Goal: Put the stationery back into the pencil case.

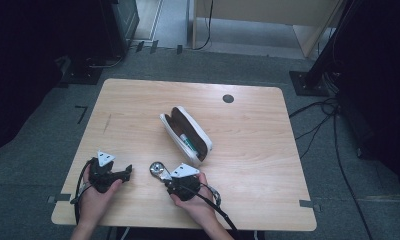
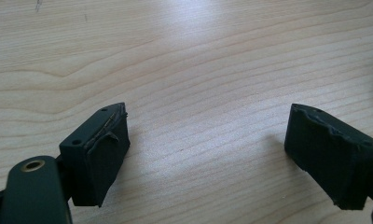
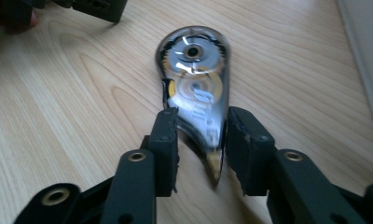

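A: Containers first. One white pencil case mid-tabletop, unzipped, brown lining showing. It lies on a diagonal, far-left to near-right in the high view.

B: Contents?

A: A white pen-like item with a green band lies along the inside. Anything else in there is too dark to tell.

B: The thing being worked?

A: Correction tape dispenser, near the front edge, just ahead of the right hand-held gripper and well short of the case.

B: Axis?

A: Teardrop shape lying flat. Round end points away from that gripper, narrow tip toward it, long axis running straight along the jaws.

B: Looks?

A: Clear smoky shell, silver reel at the wide end, a yellowish reel behind it, print blurred.

B: Grip?

A: Right jaws pinch the tapered end, pads against both sides. Left hand-held gripper spread wide over bare wood, nothing between the pads.
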`<control>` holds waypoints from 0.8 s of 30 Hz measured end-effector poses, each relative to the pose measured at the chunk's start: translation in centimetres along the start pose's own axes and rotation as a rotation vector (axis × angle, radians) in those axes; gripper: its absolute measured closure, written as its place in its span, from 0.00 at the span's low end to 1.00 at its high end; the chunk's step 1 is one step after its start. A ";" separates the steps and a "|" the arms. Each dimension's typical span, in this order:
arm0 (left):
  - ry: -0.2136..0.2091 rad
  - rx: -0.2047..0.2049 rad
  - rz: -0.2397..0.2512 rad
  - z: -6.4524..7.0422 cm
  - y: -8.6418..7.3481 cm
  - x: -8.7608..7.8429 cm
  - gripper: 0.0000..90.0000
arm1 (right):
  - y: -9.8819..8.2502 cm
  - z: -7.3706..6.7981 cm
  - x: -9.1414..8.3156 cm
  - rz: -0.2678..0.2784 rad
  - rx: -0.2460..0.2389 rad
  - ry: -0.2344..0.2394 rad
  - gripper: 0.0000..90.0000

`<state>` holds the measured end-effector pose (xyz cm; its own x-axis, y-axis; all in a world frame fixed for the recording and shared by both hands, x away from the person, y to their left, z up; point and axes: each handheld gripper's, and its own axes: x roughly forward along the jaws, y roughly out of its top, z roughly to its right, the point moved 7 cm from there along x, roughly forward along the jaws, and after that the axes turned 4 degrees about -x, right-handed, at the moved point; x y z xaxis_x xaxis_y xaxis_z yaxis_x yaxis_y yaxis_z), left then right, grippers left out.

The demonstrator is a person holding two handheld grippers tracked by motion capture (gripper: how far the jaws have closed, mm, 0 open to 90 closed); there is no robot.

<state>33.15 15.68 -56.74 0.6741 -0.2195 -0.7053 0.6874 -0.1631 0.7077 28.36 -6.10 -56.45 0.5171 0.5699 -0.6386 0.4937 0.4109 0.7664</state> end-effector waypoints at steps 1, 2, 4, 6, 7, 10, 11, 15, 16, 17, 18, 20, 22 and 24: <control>0.000 0.000 0.000 0.0 0.0 0.0 0.15 | -0.1 0.1 -0.1 0.001 0.002 0.003 0.74; 0.000 0.000 0.000 0.0 0.0 0.0 0.15 | -0.2 0.2 -0.2 0.005 -0.006 0.007 0.76; 0.000 0.000 0.000 0.0 0.0 0.0 0.15 | -0.4 0.3 -0.4 0.001 -0.005 0.019 0.79; 0.000 -0.001 0.000 0.0 0.0 0.0 0.15 | -0.5 0.5 -0.6 -0.003 -0.011 0.023 0.83; 0.000 -0.001 0.000 0.0 0.0 0.0 0.16 | -0.6 0.6 -0.7 -0.003 -0.012 0.025 0.85; 0.001 -0.005 0.000 0.0 0.0 -0.1 0.16 | -0.8 0.9 -0.9 0.000 -0.003 0.034 0.89; 0.003 -0.006 0.000 0.0 -0.1 -0.1 0.16 | -0.8 1.0 -1.0 0.000 -0.005 0.038 0.90; 0.002 0.000 -0.003 0.1 -0.2 -0.2 0.15 | -1.0 1.1 -1.2 -0.007 -0.022 0.048 0.91; 0.000 0.003 -0.002 0.1 -0.2 -0.2 0.15 | -1.0 1.1 -1.3 -0.011 -0.034 0.048 0.91; -0.003 0.002 0.001 0.2 -0.2 -0.2 0.16 | -1.1 1.1 -1.4 -0.014 -0.036 0.049 0.91; -0.005 0.004 0.000 0.3 -0.2 -0.2 0.16 | -1.2 1.1 -1.5 -0.020 -0.034 0.052 0.91; -0.011 0.005 0.001 0.4 -0.2 -0.2 0.16 | -1.3 1.2 -1.8 -0.024 -0.036 0.062 0.91; -0.032 -0.001 0.009 0.8 -0.1 -0.2 0.17 | -1.5 1.4 -2.1 -0.027 -0.037 0.065 0.91; -0.084 -0.001 0.017 1.4 0.0 -0.2 0.17 | -1.8 1.6 -2.4 -0.031 -0.040 0.065 0.91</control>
<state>32.64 14.35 -56.53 0.6603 -0.3024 -0.6874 0.6764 -0.1582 0.7194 27.36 -9.34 -56.39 0.4547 0.6011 -0.6572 0.4797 0.4565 0.7493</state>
